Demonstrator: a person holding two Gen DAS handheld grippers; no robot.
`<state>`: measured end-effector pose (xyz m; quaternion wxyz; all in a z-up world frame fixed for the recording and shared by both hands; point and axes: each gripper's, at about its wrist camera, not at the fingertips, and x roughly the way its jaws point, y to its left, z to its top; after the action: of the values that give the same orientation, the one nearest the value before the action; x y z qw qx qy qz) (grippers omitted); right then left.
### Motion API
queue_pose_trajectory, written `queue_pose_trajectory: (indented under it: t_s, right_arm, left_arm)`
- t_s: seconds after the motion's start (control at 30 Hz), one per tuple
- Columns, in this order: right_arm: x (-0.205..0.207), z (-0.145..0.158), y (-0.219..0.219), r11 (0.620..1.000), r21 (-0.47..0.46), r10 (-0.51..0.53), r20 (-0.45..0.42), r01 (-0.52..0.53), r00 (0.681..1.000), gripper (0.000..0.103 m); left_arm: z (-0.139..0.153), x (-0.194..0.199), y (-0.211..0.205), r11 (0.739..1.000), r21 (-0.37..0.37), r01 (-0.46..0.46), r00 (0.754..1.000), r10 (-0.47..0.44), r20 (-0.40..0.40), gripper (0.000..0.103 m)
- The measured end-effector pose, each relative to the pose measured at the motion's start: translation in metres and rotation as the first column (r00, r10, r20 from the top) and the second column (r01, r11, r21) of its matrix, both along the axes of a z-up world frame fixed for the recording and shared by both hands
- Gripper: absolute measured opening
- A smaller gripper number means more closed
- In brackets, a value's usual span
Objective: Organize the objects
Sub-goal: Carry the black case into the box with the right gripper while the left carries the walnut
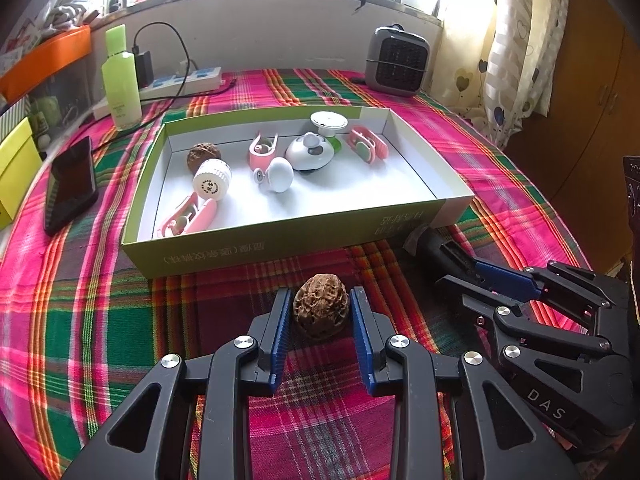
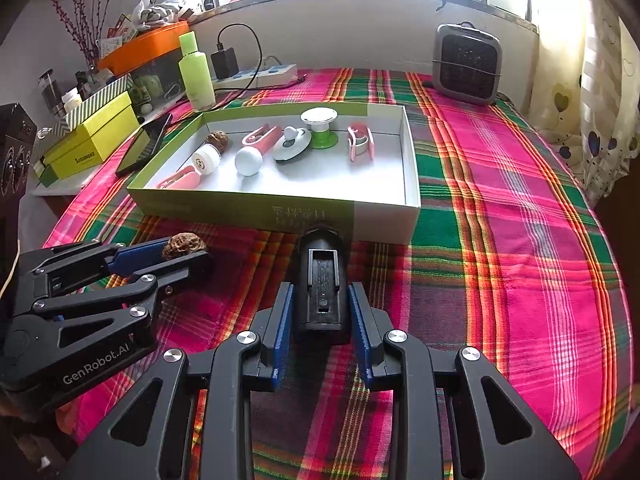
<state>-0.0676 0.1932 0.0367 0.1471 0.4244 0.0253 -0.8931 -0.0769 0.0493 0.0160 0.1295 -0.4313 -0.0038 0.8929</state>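
The left gripper (image 1: 320, 312) has its blue pads pinching a walnut (image 1: 320, 306) at the lower centre of the left wrist view, low over the plaid tablecloth (image 1: 120, 320), just in front of the green-and-white box (image 1: 248, 240). The right gripper (image 2: 318, 312) is closed the same way on a black cylinder (image 2: 321, 280), whose far end lies close against the box's near wall. The walnut looks light, hard and rigid, and its wrinkled shell should give the ribbed pads good bite across its widest part. The cylinder looks heavier and smoother; gripped near its rear end, it might droop, so a hold nearer its middle seems safer. Another walnut (image 1: 203, 156) already lies inside the box.
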Motion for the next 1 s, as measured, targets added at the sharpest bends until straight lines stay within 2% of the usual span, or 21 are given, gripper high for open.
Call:
queue_pose_trajectory:
  t_s: [1.0]
  right_arm:
    - [-0.008,-0.007,-0.008,1.000,0.009,0.021,0.015,-0.021,1.000,0.029]
  left_arm:
    - [-0.005,0.001,-0.006,1.000,0.005,-0.011,1.000,0.011,0.013,0.027]
